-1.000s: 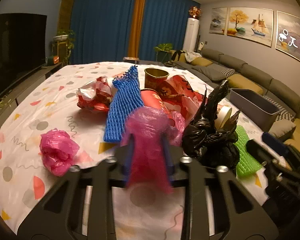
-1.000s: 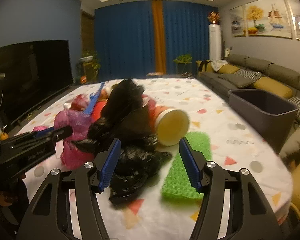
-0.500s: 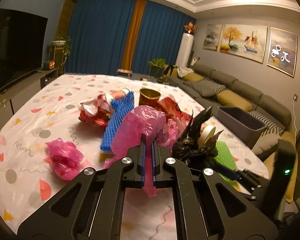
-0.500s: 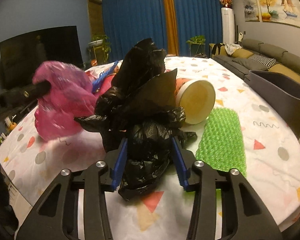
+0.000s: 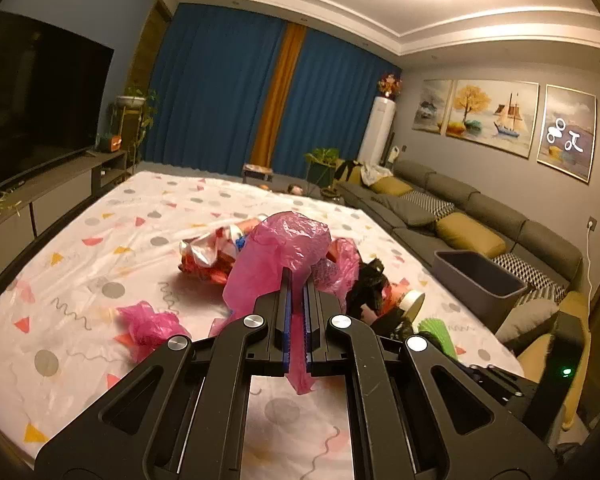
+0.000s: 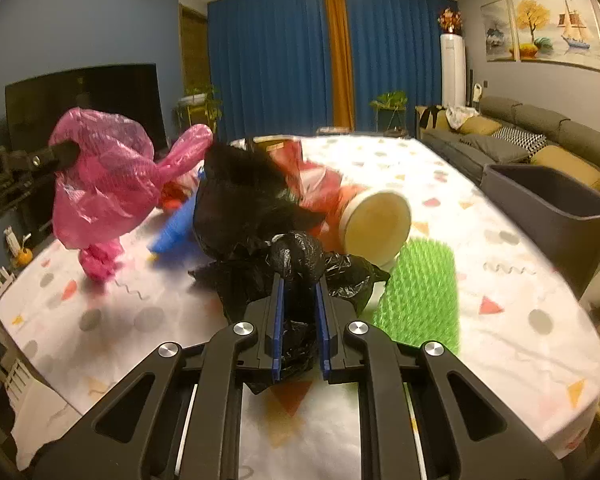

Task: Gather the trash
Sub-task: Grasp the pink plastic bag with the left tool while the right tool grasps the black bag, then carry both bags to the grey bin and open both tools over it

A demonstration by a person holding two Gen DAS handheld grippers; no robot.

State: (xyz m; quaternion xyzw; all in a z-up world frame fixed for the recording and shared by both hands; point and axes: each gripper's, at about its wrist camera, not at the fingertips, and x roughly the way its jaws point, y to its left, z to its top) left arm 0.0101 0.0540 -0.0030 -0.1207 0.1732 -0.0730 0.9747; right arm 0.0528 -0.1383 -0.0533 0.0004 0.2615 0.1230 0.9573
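Observation:
My left gripper (image 5: 297, 280) is shut on a pink plastic bag (image 5: 288, 248) and holds it above the table; the same bag shows in the right wrist view (image 6: 104, 176), hanging from the left gripper (image 6: 66, 154). My right gripper (image 6: 298, 280) is shut on a crumpled black plastic bag (image 6: 252, 216), lifted just off the table. A grey trash bin (image 6: 552, 204) stands off the table's right edge, also in the left wrist view (image 5: 476, 280).
On the patterned tablecloth (image 5: 100, 272) lie a second pink bag (image 5: 152, 324), red and silver wrappers (image 5: 208, 252), a blue foam net (image 6: 176, 228), a paper cup (image 6: 376, 228) on its side and a green foam net (image 6: 424, 292). A grey sofa (image 5: 480, 216) lines the right wall.
Both grippers closed, the left on the pink bag and the right on the black bag. Both bags have risen off the table, the pink one higher.

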